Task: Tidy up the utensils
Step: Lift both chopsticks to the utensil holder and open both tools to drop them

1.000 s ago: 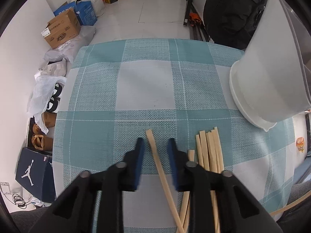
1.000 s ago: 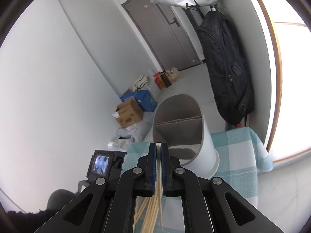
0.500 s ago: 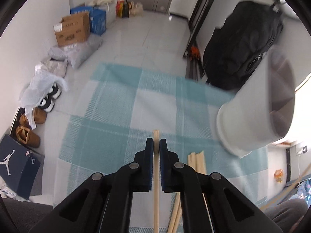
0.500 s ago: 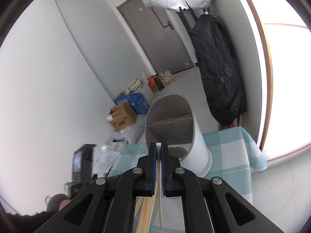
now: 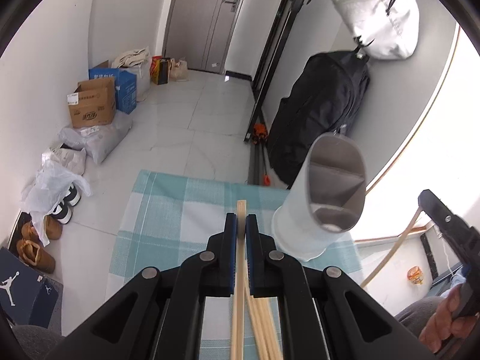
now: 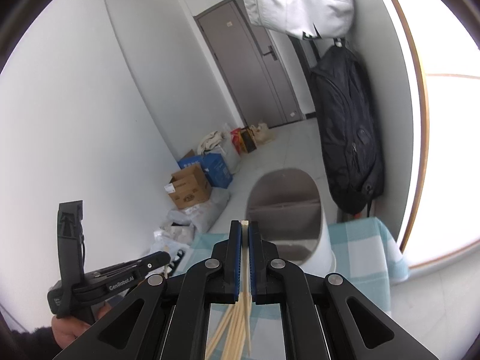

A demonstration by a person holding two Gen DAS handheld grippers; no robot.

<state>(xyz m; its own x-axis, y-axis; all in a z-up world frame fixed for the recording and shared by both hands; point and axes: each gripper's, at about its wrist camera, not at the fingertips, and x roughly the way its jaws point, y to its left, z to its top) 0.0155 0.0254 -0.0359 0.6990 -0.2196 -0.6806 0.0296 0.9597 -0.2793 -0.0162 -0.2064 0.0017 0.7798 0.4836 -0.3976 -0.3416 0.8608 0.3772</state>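
The left tool [image 5: 241,229] is clamped on one wooden chopstick [image 5: 241,207], its tip poking just past the pads; the right tool [image 6: 244,234] likewise grips its own chopstick [image 6: 244,225]. The white divided holder [image 5: 324,207] stands ahead and right of the left tool on the tabletop [image 5: 168,210]. These sticks look light, stiff and smooth, so a near-end grip may let them swing

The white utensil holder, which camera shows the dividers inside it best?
The left wrist view: the white utensil holder stands clear of the left gripper, its mouth and dividers fully exposed. In the right wrist view the holder is partly hidden behind the right gripper and its chopstick.
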